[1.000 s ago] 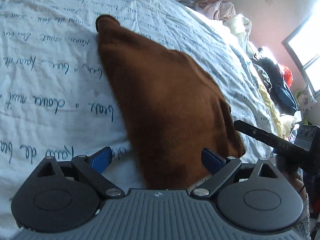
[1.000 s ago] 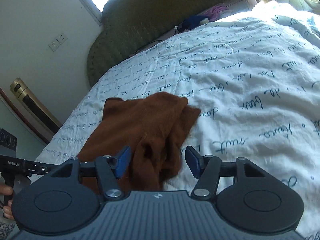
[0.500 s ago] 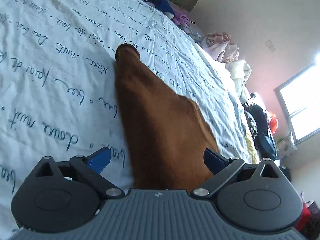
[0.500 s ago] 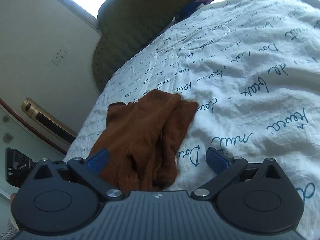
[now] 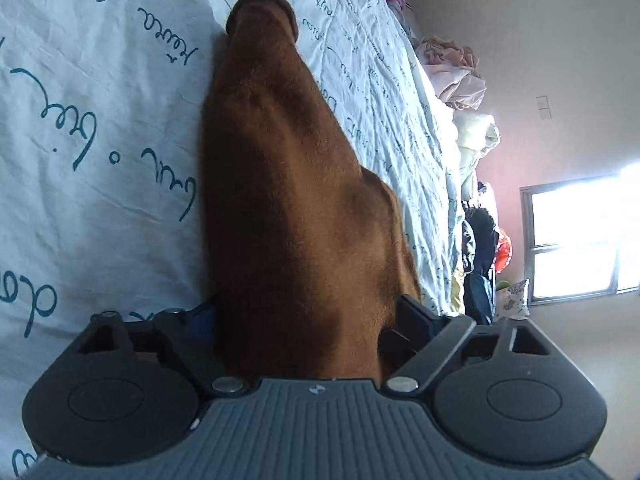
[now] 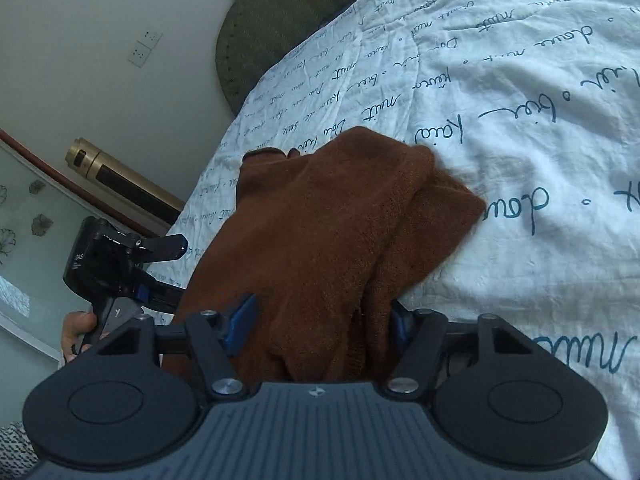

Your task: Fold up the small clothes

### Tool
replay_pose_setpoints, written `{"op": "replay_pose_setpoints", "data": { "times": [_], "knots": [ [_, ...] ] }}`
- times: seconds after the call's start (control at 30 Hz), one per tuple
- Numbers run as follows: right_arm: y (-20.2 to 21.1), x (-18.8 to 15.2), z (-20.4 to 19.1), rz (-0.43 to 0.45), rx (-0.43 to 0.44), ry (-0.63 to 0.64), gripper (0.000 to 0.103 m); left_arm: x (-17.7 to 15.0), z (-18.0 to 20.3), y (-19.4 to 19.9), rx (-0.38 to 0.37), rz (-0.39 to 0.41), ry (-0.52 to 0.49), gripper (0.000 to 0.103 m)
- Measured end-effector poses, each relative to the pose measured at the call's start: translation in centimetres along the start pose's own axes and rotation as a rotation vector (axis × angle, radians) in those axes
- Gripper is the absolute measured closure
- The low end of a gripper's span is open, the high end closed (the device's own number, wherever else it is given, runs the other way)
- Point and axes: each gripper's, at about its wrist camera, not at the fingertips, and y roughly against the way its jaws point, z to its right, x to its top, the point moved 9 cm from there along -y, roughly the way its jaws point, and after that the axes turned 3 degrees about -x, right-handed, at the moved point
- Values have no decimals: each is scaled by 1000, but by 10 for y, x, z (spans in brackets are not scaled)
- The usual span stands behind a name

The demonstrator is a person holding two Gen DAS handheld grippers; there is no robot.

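one brown garment [image 5: 288, 208], fuzzy and knit-like, lies bunched on the white bedspread [image 5: 100, 140] printed with blue script, tapering to a rounded far end. the left gripper [image 5: 306, 316] and right gripper [image 6: 320, 320] each straddle its near edge, jaws closing on the cloth; i cannot tell if the pads press yet.

A bed [image 6: 520, 160] under a white quilt printed with blue handwriting carries a brown knitted garment [image 6: 340, 232], lying rumpled near one edge; along the far side sit heaped clothes [image 5: 456, 68], perhaps on the quilt itself.
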Motion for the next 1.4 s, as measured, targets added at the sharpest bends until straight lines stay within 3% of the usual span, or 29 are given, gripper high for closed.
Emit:
{"op": "replay_pose_setpoints", "data": {
  "times": [0.03, 0.07, 0.13, 0.33, 0.43, 0.53, 0.63, 0.7, 0.8, 0.87, 0.93, 0.97, 1.0, 1.03, 1.1, 1.23, 1.33, 1.37, 1.4],
  "knots": [
    [-2, 0, -1, 6, -25, 8, 61, -2, -4, 1, 40, 1, -25, 65],
    [-3, 0, -3, 6, -37, 10, 64, -3, -6, 1, 74, 0, -55, 69],
    [-1, 0, -12, 18, -68, 61, 71, -4, -2, 5, 120, 19, -140, 71],
    [10, 9, -59, 70, -176, 218, 75, -11, 48, 16, 344, 115, -507, 74],
    [16, 22, -81, 99, -171, 253, 75, -5, 80, 31, 423, 184, -661, 74],
    [23, 40, -98, 143, -169, 270, 75, 9, 112, 50, 461, 233, -745, 74],
    [31, 60, -106, 180, -142, 234, 75, 24, 127, 64, 443, 223, -730, 74],
    [29, 72, -103, 193, -151, 221, 75, 39, 124, 63, 414, 194, -662, 73],
    [6, 83, -81, 164, -171, 184, 75, 62, 92, 39, 380, 135, -527, 72],
    [-22, 83, -54, 100, -200, 145, 68, 67, 61, 18, 392, 73, -478, 71],
    [-44, 73, -27, 46, -280, 107, 52, 67, 23, 12, 405, 63, -368, 59],
    [-46, 69, -20, 46, -295, 103, 45, 60, 16, 17, 347, 80, -338, 51],
    [-43, 63, -15, 56, -272, 82, 34, 52, 11, 24, 301, 79, -319, 46],
    [-37, 56, -12, 66, -244, 59, 26, 43, 8, 33, 269, 76, -298, 28],
    [-21, 42, -10, 85, -213, 66, 23, 23, 4, 50, 179, 85, -273, 13],
    [-1, 16, -6, 110, -123, 64, 22, -4, -11, 59, 108, 73, -208, 12],
    [-10, 5, -8, 86, -86, 88, 21, -10, -14, 50, 66, 89, -180, 12],
    [-14, 3, -10, 86, -74, 101, 21, -10, -12, 49, 70, 98, -183, 20],
    [-19, 4, -14, 91, -60, 122, 21, -11, -10, 46, 70, 91, -185, 35]
  ]
}}
